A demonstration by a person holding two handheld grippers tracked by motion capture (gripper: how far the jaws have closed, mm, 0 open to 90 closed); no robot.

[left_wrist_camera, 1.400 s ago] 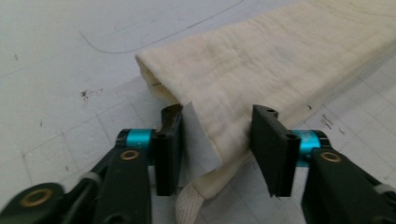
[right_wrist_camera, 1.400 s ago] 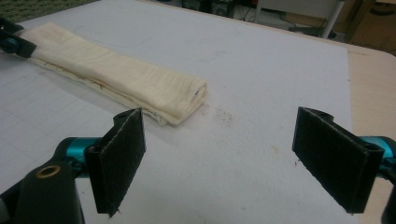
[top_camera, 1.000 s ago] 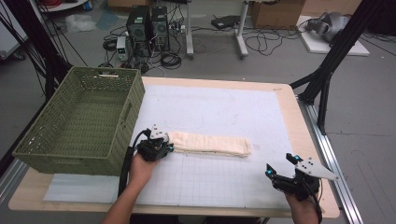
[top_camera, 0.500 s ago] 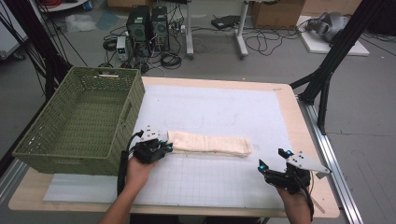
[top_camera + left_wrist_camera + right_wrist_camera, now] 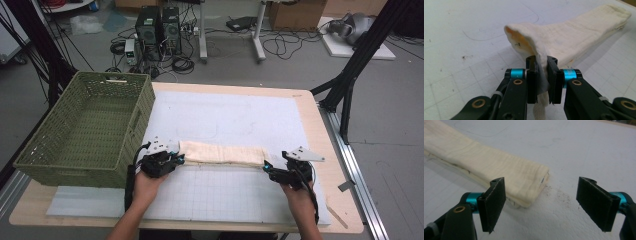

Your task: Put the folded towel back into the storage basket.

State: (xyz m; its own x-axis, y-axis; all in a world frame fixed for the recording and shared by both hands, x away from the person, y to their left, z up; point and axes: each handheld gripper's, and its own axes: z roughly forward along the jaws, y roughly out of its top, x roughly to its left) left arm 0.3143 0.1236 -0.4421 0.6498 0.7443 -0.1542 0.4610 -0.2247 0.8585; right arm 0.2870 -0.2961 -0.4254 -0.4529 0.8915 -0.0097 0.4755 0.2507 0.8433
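A cream folded cloth [image 5: 222, 154] lies as a long strip across the white mat. My left gripper [image 5: 179, 159] is shut on its left end; in the left gripper view the cloth [image 5: 574, 37] is pinched between the jaws of that gripper [image 5: 544, 75] and lifted a little into a curl. My right gripper [image 5: 267, 169] is at the strip's right end with its jaws wide open. In the right gripper view the cloth's end [image 5: 499, 170] lies just ahead of this gripper [image 5: 544, 205], near its left pad [image 5: 495, 202], untouched.
A green woven basket [image 5: 130, 130] stands on the table's left side, close to my left hand. The white gridded mat [image 5: 235, 115] covers most of the wooden table [image 5: 325, 150]. Cables and computer boxes lie on the floor beyond the far edge.
My right gripper has moved left and forward from near the table's front right corner up to the cloth's right end. The left gripper has stayed shut on the left end.
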